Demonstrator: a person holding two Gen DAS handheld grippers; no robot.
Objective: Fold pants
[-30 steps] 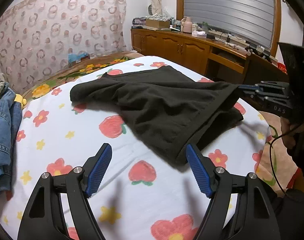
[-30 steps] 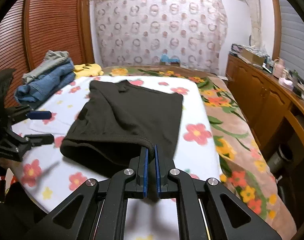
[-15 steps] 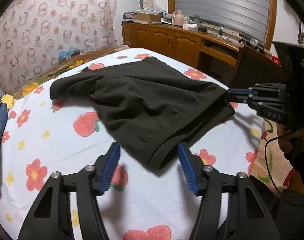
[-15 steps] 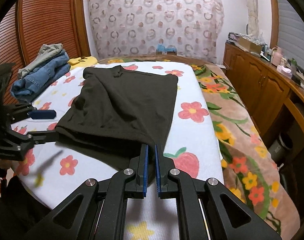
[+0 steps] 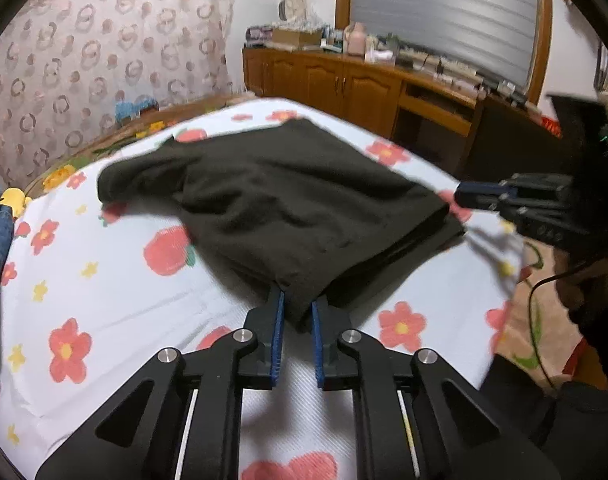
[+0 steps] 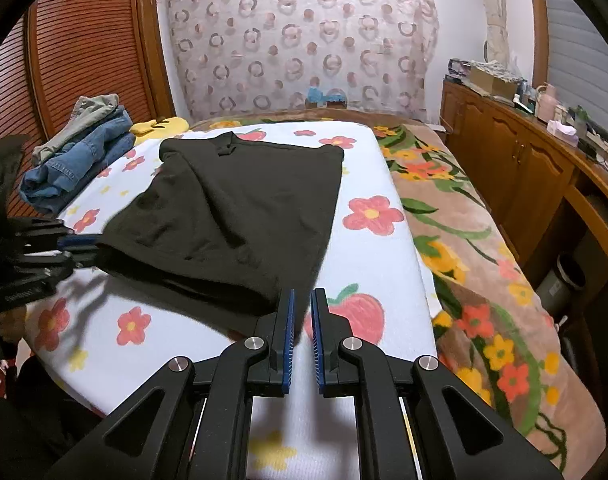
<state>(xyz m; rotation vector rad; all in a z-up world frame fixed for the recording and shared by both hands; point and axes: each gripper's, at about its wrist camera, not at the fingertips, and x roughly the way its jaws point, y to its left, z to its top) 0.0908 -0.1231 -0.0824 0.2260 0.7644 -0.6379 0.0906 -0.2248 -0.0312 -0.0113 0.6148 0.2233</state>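
Dark pants [image 5: 295, 200] lay on the bed [image 5: 115, 300], on a white flowered sheet, near the foot edge. Looked already doubled: stacked layers visible along the near hem in the left wrist view.

Left gripper [image 5: 297, 322]: fingers narrow, near left hem corner bunched between the blue pads [image 5: 277, 336]. Gripped there probably to control one end of the hem for the next fold. Seen from the right wrist view, left gripper [image 6: 77, 246] met the cloth edge at the left side.

Right gripper [image 6: 299, 322]: fingers narrow with a small gap, dark cloth corner between or just ahead of them; could not tell if actually pinched or just released. In the left wrist view, right gripper [image 5: 470, 191] sat just beside the right hem corner, possibly apart from it.

Both grippers placed at opposite hem corners, likely so the hem could be lifted evenly and carried toward the far waistband end.

Judged stage: mid-fold, corners being taken, hem not yet lifted over.

Risk: uneven hold on the right side would skew the fold; thick layered hem could slip from the left pads.

Folded jeans [image 6: 79, 152] stacked at the far left of the bed, well apart from the pants. Wooden cabinets [image 6: 516, 168] along the right wall.
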